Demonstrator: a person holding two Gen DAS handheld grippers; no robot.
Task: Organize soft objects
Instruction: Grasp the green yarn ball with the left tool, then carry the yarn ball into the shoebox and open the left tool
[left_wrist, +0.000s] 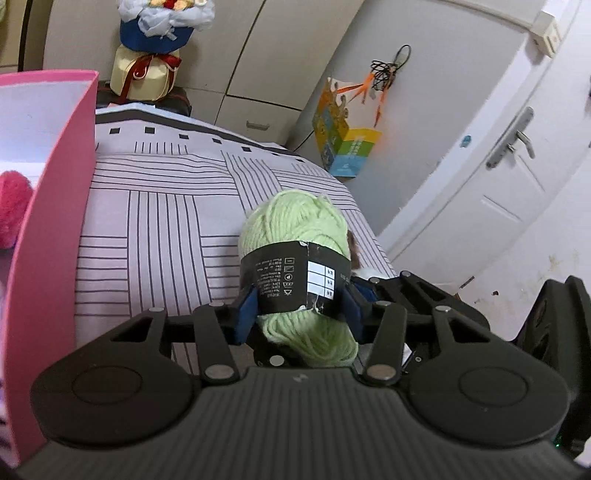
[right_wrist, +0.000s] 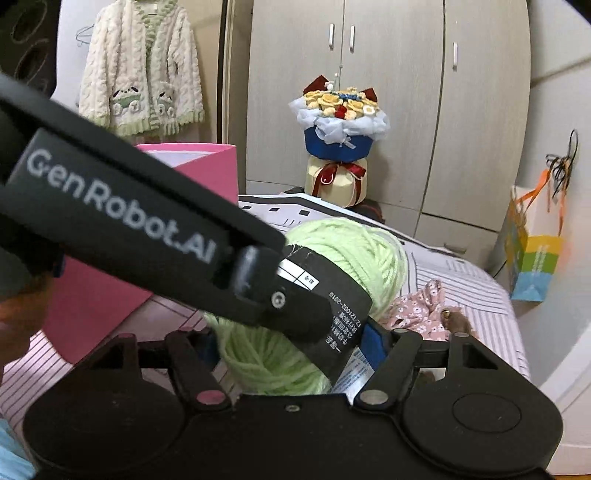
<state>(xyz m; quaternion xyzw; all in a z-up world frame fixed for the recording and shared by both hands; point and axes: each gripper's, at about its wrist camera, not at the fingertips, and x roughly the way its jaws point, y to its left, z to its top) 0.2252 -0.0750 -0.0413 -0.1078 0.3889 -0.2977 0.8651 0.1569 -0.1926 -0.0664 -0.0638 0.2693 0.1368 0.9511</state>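
A light green yarn skein with a black paper band hangs above the striped bed, and my left gripper is shut on it, blue pads pressing the band from both sides. In the right wrist view that left gripper reaches in from the upper left with the yarn. My right gripper stands wide just below and behind. The skein's near end lies between its fingers. One blue pad shows beside the band and the other finger is hidden. I see no pad pressing.
A tall pink box stands on the bed at the left with a pink fluffy thing inside. A floral cloth and a brown furry item lie on the striped sheet. A bouquet, wardrobe and hanging paper bag are beyond.
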